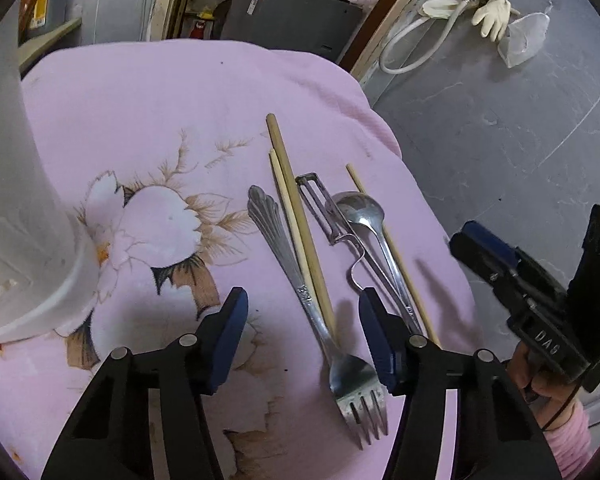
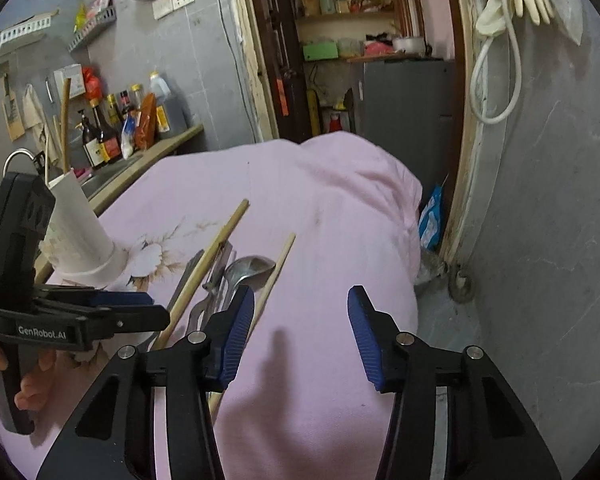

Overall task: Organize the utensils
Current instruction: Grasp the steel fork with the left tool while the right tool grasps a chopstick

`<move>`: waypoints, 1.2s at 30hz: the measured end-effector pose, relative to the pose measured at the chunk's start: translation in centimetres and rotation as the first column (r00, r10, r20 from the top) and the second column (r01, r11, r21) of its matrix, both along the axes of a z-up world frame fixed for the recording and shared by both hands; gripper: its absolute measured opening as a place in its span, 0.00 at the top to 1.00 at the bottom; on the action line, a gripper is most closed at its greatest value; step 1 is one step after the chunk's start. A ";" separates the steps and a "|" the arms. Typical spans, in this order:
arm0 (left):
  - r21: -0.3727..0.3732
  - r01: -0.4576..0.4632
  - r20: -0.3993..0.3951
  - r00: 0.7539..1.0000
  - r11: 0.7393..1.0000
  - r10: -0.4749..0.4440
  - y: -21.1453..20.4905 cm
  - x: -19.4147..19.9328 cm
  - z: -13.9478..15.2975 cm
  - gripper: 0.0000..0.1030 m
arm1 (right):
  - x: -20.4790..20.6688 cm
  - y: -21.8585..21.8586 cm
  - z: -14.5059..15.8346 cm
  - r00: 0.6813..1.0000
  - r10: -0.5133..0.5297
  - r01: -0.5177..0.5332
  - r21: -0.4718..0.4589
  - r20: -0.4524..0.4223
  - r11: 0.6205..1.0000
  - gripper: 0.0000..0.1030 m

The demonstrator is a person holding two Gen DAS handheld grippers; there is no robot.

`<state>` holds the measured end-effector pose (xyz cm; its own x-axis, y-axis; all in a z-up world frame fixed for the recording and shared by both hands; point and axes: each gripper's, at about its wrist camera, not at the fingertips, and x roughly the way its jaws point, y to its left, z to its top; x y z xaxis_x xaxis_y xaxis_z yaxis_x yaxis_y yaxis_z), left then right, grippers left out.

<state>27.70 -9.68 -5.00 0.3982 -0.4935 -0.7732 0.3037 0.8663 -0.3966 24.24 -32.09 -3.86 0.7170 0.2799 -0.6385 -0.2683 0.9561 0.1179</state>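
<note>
On the pink flowered cloth [image 1: 160, 92] lie a fork [image 1: 300, 292], two chopsticks [image 1: 296, 216], a peeler [image 1: 320, 208], a spoon [image 1: 360, 208] and a single chopstick [image 1: 396, 256]. My left gripper [image 1: 302, 294] hangs open just above them, and the fork's handle and the chopstick pair run between its fingers without touching the pads. My right gripper [image 2: 300, 292] is open over bare cloth. The single chopstick [image 2: 276, 268] passes beside its left finger [image 2: 236, 332]. The spoon [image 2: 248, 266] and the left gripper [image 2: 156, 307] show to its left.
A tall white utensil holder [image 1: 28, 200] stands at the cloth's left, with sticks in it [image 2: 64, 120]. The cloth's edge drops off on the right toward a grey tiled wall [image 1: 500, 140]. Bottles [image 2: 108, 132] line a counter behind. A hand [image 2: 32, 376] holds the left gripper.
</note>
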 end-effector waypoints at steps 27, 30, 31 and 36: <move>0.128 0.032 0.017 0.999 0.991 -0.035 0.5 -2.5 -0.3 0.79 | 1.4 2.6 -1.7 0.989 0.055 -0.067 -0.086 -0.138 0.994 0.72; 0.117 0.018 -0.012 1.000 0.993 -0.016 0.3 -0.9 -0.4 0.79 | 2.3 3.0 -1.7 0.986 0.059 -0.075 -0.095 -0.157 0.993 0.76; 0.113 0.015 -0.021 1.000 0.994 -0.013 0.3 -0.5 -0.4 0.79 | 2.6 3.1 -1.7 0.984 0.061 -0.076 -0.086 -0.165 0.993 0.77; 0.106 0.020 -0.041 0.999 0.994 -0.016 0.4 0.7 -0.4 0.80 | 3.2 3.2 -1.5 0.976 0.089 -0.098 -0.040 -0.197 0.994 0.78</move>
